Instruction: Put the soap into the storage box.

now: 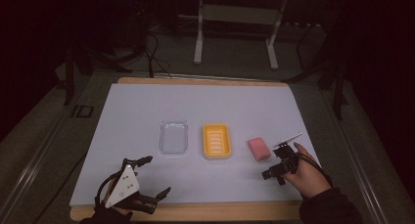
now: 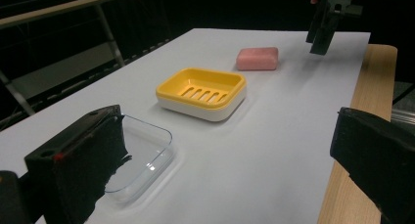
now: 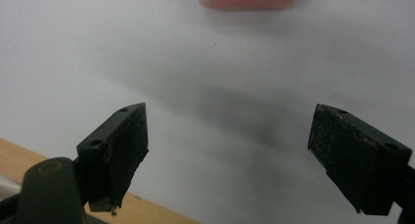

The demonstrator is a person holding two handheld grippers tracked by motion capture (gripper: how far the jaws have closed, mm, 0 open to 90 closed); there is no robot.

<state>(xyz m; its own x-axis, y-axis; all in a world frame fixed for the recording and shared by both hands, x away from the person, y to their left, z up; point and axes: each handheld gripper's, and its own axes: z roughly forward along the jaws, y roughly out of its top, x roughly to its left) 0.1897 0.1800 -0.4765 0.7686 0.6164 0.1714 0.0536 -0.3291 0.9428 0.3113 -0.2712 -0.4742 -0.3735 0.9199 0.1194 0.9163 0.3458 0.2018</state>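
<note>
The pink soap [image 1: 258, 148] lies flat on the white surface [image 1: 147, 106], just right of the yellow soap dish [image 1: 217, 141]; a clear lid [image 1: 173, 137] sits left of the dish. The right gripper [image 1: 280, 165] hovers just beside the soap, jaws wide apart and empty. The likely step is grasping the soap: straddle its narrow sides squarely, go low, and close gently. The left gripper [image 1: 155, 175] waits near the front edge, wide open, holding nothing.

tray [image 1: 173, 137] left, soap dish [image 1: 217, 141] middle, soap [image 1: 259, 148] right
</note>
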